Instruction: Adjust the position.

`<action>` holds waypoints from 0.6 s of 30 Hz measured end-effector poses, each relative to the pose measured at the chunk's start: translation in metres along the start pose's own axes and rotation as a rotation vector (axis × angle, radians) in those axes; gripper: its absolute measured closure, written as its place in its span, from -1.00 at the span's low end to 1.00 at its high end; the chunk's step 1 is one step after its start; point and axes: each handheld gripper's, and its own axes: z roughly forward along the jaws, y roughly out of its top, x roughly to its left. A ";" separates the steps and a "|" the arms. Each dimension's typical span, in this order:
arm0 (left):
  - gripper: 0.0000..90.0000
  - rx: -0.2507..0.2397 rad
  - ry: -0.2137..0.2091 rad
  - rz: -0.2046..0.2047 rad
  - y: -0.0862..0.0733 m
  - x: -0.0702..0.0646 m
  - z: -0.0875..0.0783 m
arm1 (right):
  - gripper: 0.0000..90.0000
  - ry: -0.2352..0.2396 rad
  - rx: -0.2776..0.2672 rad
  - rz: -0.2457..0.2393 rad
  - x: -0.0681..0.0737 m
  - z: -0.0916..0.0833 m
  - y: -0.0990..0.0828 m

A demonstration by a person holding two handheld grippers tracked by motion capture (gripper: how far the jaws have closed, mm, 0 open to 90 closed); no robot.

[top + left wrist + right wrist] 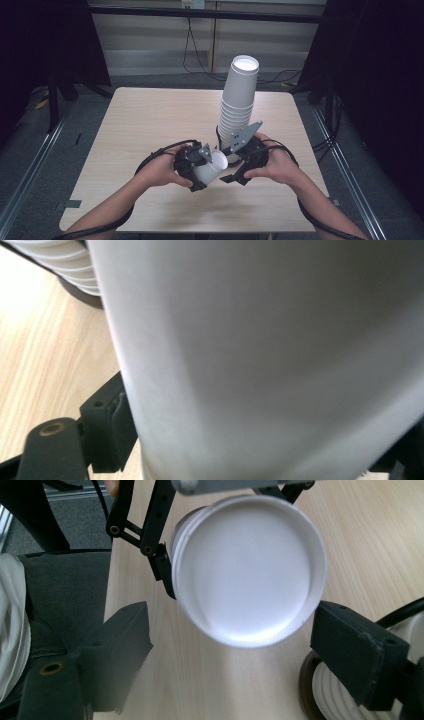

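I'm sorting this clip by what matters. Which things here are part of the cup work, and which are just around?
In the job:
- single white cup, clamped in the left gripper
- tall stack of cups
- right gripper, jaws apart near the cup

Just around:
- table
- cables on the floor
- black frame bar

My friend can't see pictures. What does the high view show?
A person's left gripper holds one white paper cup on its side above a pale wooden table. The right gripper sits open beside it, in front of a tall leaning stack of cups.
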 end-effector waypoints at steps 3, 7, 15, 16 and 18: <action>-0.64 0.006 0.005 0.005 0.002 -0.001 0.001 | -0.65 0.006 0.017 -0.004 0.000 0.002 0.002; -0.64 0.007 -0.008 0.005 0.003 -0.003 0.004 | -0.65 0.013 0.043 -0.007 0.000 0.006 0.004; -0.64 0.007 -0.011 0.015 0.006 -0.004 0.007 | -0.61 0.029 0.112 -0.014 0.000 0.012 0.010; -0.64 0.006 -0.015 0.015 0.006 -0.005 0.007 | -0.61 0.035 0.120 -0.015 -0.001 0.012 0.011; -0.64 0.009 -0.015 0.021 0.007 -0.005 0.006 | -0.60 0.032 0.135 -0.019 -0.001 0.013 0.014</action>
